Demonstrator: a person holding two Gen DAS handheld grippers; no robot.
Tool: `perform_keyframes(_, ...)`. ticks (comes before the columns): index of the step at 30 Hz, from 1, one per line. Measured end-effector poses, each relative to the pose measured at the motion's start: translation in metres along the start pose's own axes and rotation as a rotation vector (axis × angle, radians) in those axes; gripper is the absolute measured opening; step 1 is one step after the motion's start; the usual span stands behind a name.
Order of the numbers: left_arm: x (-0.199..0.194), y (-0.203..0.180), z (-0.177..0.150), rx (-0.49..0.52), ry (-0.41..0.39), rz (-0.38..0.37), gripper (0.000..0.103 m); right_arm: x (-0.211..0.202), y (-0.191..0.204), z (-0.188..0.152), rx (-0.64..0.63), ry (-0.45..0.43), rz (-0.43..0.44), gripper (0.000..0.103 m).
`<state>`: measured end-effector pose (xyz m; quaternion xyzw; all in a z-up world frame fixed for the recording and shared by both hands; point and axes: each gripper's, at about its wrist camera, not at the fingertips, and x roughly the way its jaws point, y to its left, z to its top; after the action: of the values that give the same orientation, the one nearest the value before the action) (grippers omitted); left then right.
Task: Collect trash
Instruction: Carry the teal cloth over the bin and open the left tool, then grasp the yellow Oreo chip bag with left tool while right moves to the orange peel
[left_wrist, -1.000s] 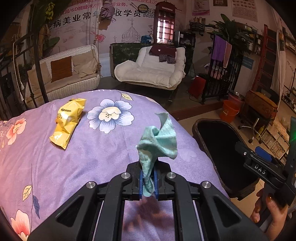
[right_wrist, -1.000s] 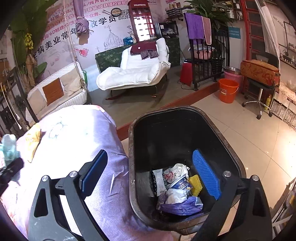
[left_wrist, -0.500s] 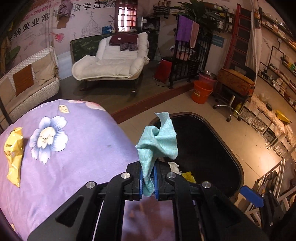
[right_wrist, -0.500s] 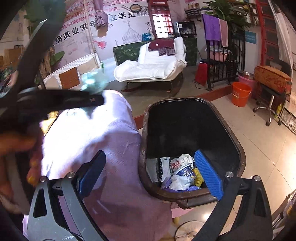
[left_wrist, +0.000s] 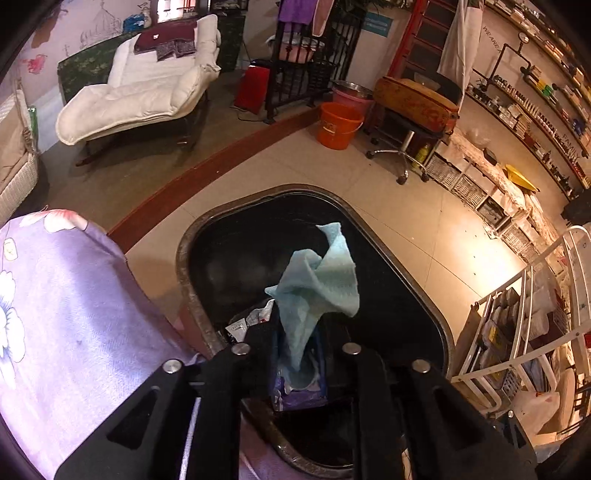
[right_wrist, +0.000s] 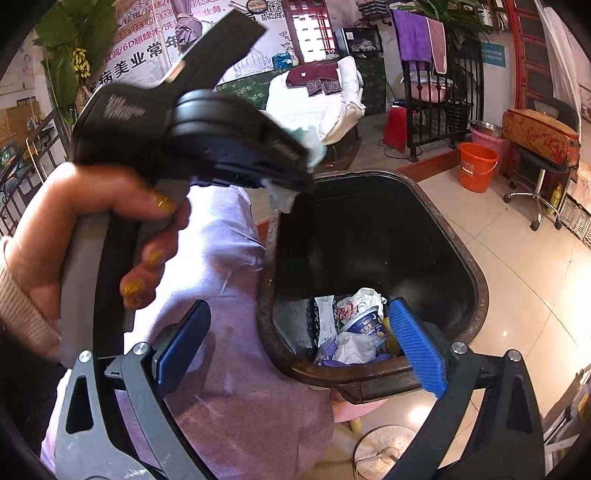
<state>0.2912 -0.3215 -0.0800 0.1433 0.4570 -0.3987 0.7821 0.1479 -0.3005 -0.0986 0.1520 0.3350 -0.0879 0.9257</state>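
My left gripper (left_wrist: 297, 354) is over the black trash bin (left_wrist: 417, 291), its jaws parted wider than before, with a crumpled light-blue cloth (left_wrist: 317, 288) still standing between them; whether it is still pinched is unclear. In the right wrist view the left gripper (right_wrist: 295, 166) hangs above the bin's near-left rim (right_wrist: 269, 258), a bit of the cloth (right_wrist: 314, 140) showing. My right gripper (right_wrist: 295, 343) is open and empty in front of the bin, low over its near rim. Trash (right_wrist: 354, 325) lies in the bin's bottom.
The bin stands beside a table under a purple floral cloth (left_wrist: 74, 314). An orange bucket (left_wrist: 338, 125), a wheeled stool (left_wrist: 406, 147) and a white recliner (left_wrist: 147, 85) stand on the floor beyond. A white wire rack (left_wrist: 535, 314) is to the right.
My left gripper has carried the blue cloth from over the table to above the bin, and its jaws have spread apart. The yellow wrapper has left its view. The right gripper has barely moved.
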Motion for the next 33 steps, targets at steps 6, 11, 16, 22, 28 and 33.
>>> perform_keyframes(6,-0.009,-0.01,-0.002,0.044,-0.052,0.046,0.08,0.001,-0.002,-0.004,0.009,0.022,-0.011,0.096)
perform_keyframes(11,-0.037,0.0,-0.016,0.036,-0.123,0.089,0.085,-0.001,0.006,-0.004,-0.004,0.016,-0.004,0.096)
perform_keyframes(16,-0.076,0.033,-0.047,-0.06,-0.203,0.198,0.088,0.0,0.02,-0.002,-0.029,0.02,0.018,0.096)
perform_keyframes(22,-0.121,0.099,-0.1,-0.163,-0.24,0.473,0.089,-0.003,0.048,0.012,-0.065,0.002,0.076,0.096)
perform_keyframes(28,-0.155,0.179,-0.14,-0.33,-0.22,0.658,0.089,0.004,0.085,0.039,-0.093,0.008,0.188,0.096)
perform_keyframes(33,-0.164,0.233,-0.155,-0.423,-0.185,0.666,0.089,0.016,0.129,0.055,-0.164,0.014,0.252,0.096)
